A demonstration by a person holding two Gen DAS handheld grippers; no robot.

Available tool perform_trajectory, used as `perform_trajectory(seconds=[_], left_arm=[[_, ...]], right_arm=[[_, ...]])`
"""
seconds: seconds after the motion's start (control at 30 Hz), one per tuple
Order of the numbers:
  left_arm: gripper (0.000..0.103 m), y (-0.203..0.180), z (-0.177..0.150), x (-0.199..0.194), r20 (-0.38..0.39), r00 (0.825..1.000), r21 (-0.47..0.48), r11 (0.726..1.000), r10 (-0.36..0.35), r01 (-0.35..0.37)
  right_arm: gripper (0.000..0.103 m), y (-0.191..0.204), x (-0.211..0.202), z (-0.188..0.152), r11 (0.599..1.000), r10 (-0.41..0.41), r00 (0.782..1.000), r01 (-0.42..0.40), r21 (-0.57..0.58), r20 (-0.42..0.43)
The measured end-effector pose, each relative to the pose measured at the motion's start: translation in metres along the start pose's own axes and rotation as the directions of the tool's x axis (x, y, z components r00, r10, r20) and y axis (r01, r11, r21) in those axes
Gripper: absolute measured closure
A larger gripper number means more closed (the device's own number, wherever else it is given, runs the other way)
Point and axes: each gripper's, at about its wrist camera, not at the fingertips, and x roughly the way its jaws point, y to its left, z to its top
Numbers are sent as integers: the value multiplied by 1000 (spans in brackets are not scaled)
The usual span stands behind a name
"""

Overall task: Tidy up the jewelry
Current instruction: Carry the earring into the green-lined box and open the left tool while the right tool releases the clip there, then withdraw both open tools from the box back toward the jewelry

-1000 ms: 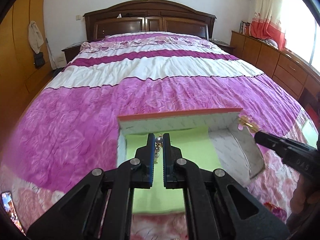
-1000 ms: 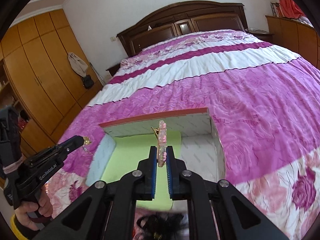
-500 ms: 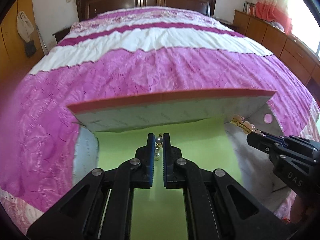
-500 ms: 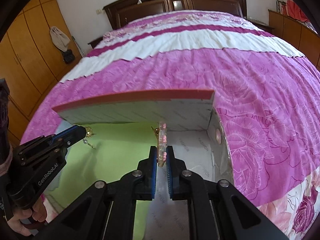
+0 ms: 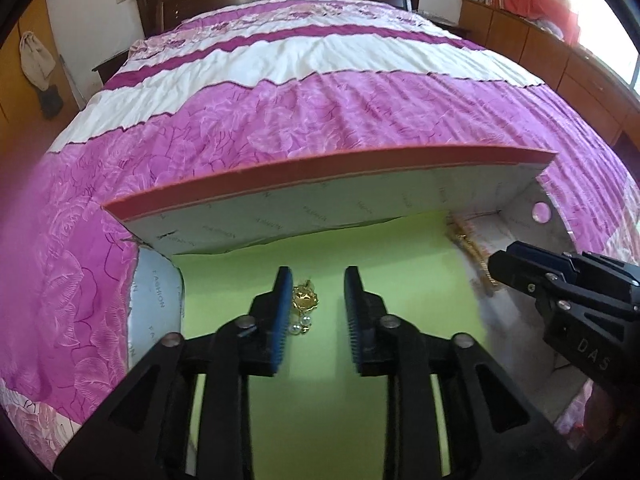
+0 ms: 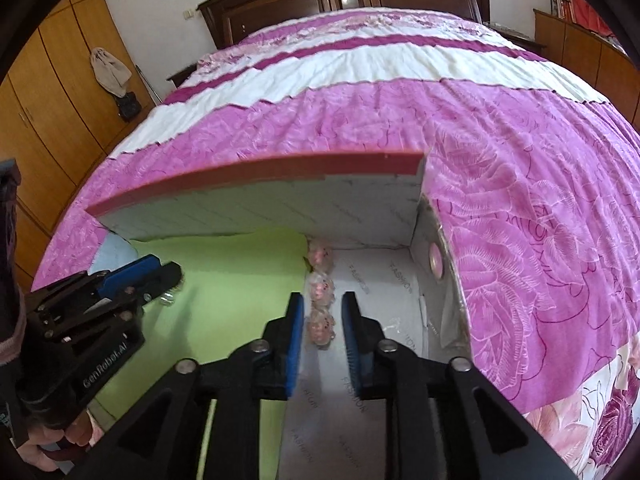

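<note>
Opening both pairs of jaws, we hover inside the box (image 5: 328, 184) on the bed (image 5: 280, 120). Our left gripper (image 5: 314, 300) stands apart around the gold pearl earring (image 5: 304, 306), which lies on the green liner (image 5: 380, 256) close against the left pad, clear of the right one. Our right gripper (image 6: 322, 320) is parted around the pink beaded piece (image 6: 320, 300), lying along the liner's edge. Only the left view shows that piece's gold clasp end; only the right view shows a hand (image 6: 44, 452) gripping the left tool's handle.
</note>
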Motion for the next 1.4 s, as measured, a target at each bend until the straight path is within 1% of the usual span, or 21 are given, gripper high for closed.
perform_trajectory(seconds=[0.2, 0.3, 0.47, 0.6, 0.73, 0.9, 1.1, 1.23, 1.4], left_arm=[[81, 1, 3, -30, 45, 999, -3, 1000, -27, 27], [78, 3, 2, -50, 70, 997, -8, 999, -43, 44], [73, 5, -5, -80, 111, 993, -10, 999, -46, 48], [71, 7, -14, -98, 121, 990, -32, 997, -71, 75], [69, 6, -28, -114, 121, 990, -39, 996, -76, 81], [68, 9, -46, -132, 119, 989, -56, 994, -88, 95], [67, 15, -70, -145, 109, 990, -79, 992, -93, 102], [67, 17, -87, -147, 83, 993, -84, 992, -86, 93], [67, 20, -108, -142, 35, 996, -92, 992, -80, 83]], right_arm=[[74, 3, -33, -1, 999, 42, 998, -42, 14, 56], [72, 5, -54, -5, 998, 58, 995, -60, 22, 82], [69, 7, -83, -14, 996, 81, 990, -84, 27, 112], [69, 6, -110, -27, 994, 94, 986, -99, 34, 135], [68, 1, -132, -41, 993, 101, 984, -108, 40, 145], [67, -5, -153, -62, 991, 110, 984, -119, 54, 140], [65, -12, -166, -88, 992, 104, 988, -112, 63, 109], [65, -19, -168, -103, 991, 103, 991, -110, 82, 85], [65, -27, -164, -122, 993, 78, 996, -81, 86, 41]])
